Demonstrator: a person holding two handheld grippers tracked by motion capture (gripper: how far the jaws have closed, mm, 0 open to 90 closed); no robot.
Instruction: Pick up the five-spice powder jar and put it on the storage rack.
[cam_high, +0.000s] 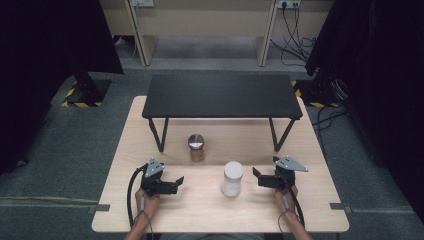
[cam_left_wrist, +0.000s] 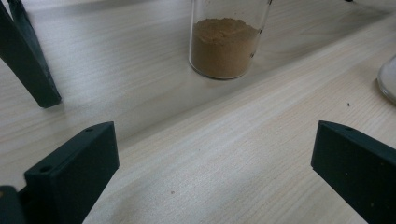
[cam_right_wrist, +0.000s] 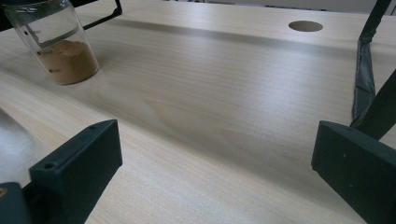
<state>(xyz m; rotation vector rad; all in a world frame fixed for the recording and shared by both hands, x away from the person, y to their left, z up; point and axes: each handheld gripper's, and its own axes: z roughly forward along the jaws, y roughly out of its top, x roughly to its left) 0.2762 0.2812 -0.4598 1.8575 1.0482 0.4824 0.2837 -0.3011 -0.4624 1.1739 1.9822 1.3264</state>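
Observation:
A glass jar of brown powder (cam_high: 196, 147) with a metal lid stands on the wooden table (cam_high: 150, 215), just in front of the black riser. A white lidded container (cam_high: 232, 178) stands nearer the person, right of centre. My left gripper (cam_high: 176, 184) rests low at the left, open, pointing right with nothing between its jaws. My right gripper (cam_high: 258, 178) is open and empty too, pointing left, close beside the white container. In the left gripper view the powder jar (cam_left_wrist: 224, 44) is ahead of the open left gripper (cam_left_wrist: 210, 158). The right gripper view has the jar (cam_right_wrist: 58, 46) at far left, beyond the open right gripper (cam_right_wrist: 215, 158).
A low black riser (cam_high: 222, 95) on thin legs spans the back of the table; one leg (cam_left_wrist: 28, 60) is near the left gripper and another leg (cam_right_wrist: 369, 60) near the right. A round cable hole (cam_right_wrist: 305, 25) is in the tabletop. Grey carpet surrounds the table.

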